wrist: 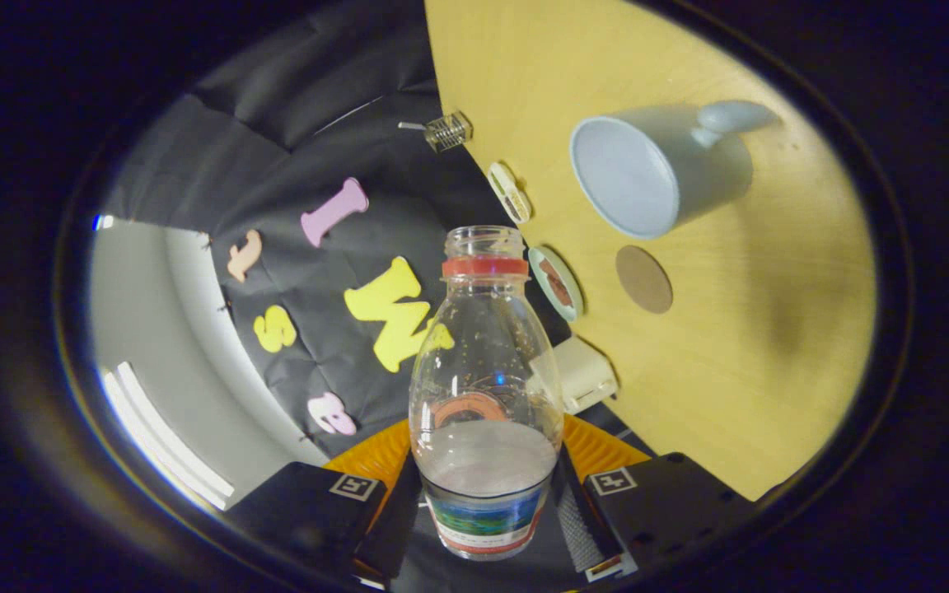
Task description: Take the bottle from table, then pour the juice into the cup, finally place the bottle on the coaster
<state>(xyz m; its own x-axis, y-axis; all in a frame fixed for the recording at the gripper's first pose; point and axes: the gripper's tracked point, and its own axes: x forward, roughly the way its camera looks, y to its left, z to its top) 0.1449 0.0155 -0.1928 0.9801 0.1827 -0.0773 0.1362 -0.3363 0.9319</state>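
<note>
Fingers (487, 494) clamp bottle (484, 387) — base hidden.

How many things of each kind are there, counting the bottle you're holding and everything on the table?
Bottle, held between the gripper fingers: 1
Cup: 1
Coaster: 1
Small oval dishes at the table edge: 2
Wire spring-like piece: 1
White box: 1
Total: 7
</note>
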